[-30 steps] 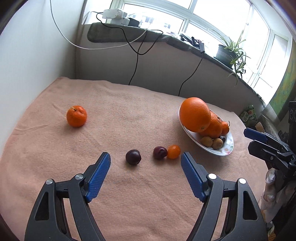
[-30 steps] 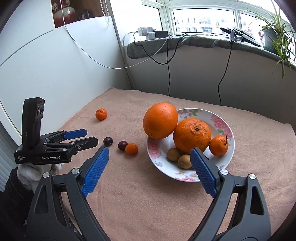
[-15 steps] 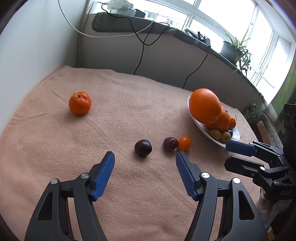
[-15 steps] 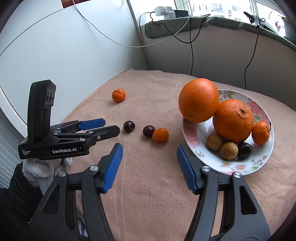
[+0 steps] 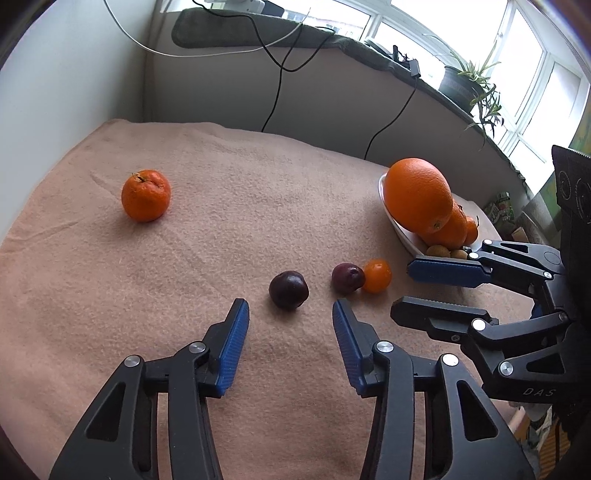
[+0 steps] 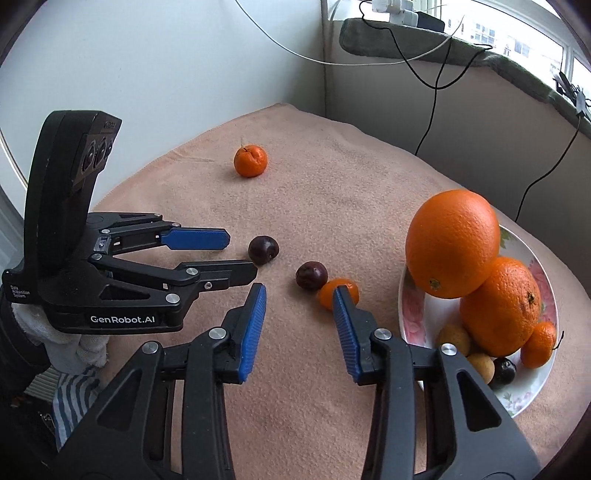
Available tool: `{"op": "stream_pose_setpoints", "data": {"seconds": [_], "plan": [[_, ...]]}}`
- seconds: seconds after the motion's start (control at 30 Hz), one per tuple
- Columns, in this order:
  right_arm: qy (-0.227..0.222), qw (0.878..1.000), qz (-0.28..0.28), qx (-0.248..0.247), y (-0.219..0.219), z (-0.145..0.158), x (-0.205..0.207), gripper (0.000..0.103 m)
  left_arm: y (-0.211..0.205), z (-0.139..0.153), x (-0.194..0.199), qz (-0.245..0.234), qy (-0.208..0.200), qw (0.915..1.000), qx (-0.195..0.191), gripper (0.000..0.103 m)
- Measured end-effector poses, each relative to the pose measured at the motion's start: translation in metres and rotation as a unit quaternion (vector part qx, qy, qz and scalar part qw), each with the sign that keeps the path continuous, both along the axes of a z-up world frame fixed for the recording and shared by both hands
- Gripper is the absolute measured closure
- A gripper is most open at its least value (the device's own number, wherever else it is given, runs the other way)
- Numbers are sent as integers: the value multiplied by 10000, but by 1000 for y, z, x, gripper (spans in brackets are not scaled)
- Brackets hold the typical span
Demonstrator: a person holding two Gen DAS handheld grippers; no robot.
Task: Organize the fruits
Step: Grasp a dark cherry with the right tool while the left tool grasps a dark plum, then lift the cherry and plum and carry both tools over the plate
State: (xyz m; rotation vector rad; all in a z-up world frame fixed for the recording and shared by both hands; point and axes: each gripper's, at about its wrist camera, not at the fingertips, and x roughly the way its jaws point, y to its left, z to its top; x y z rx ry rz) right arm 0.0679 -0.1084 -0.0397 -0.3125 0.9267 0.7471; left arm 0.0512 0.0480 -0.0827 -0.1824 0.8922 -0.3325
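Peach-coloured cloth (image 5: pixel 155 295) covers the tabletop in a white-walled corner; black cables (image 5: pixel 277 85) hang from a padded windowsill (image 5: pixel 258 33) with a potted plant (image 5: pixel 465 81). Both claws – left claw (image 5: pixel 288 314) before a dark plum (image 5: pixel 288 290), right claw (image 6: pixel 299 299) near a small orange fruit (image 6: pixel 338 291) – have just been closing, gripping nothing. Oranges fill the floral plate (image 6: pixel 412 306); a tangerine (image 5: pixel 146 195) lies apart.

both grippers angled down side by side, left gripper (image 5: pixel 290 314) and right gripper (image 6: pixel 299 295) have both just been closing their jaws but still gap apart, nothing pinched between the blue pads (image 5: pixel 232 343) of either
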Motion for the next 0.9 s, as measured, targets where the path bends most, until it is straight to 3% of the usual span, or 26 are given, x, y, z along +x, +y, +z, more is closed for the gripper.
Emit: {"op": "stream_pose_setpoints", "data": {"seconds": [0.27, 0.7, 0.9], "plan": [[-156, 9983, 254, -495, 19, -14, 12, 71, 1, -4, 11, -61, 90, 9999, 1, 65], [-205, 9953, 506, -803, 37, -24, 22, 71, 6, -7, 16, -111, 179, 9997, -148, 80], [-258, 9934, 576, -959, 41, -27, 23, 72, 6, -7, 15, -106, 161, 9997, -168, 81]]}}
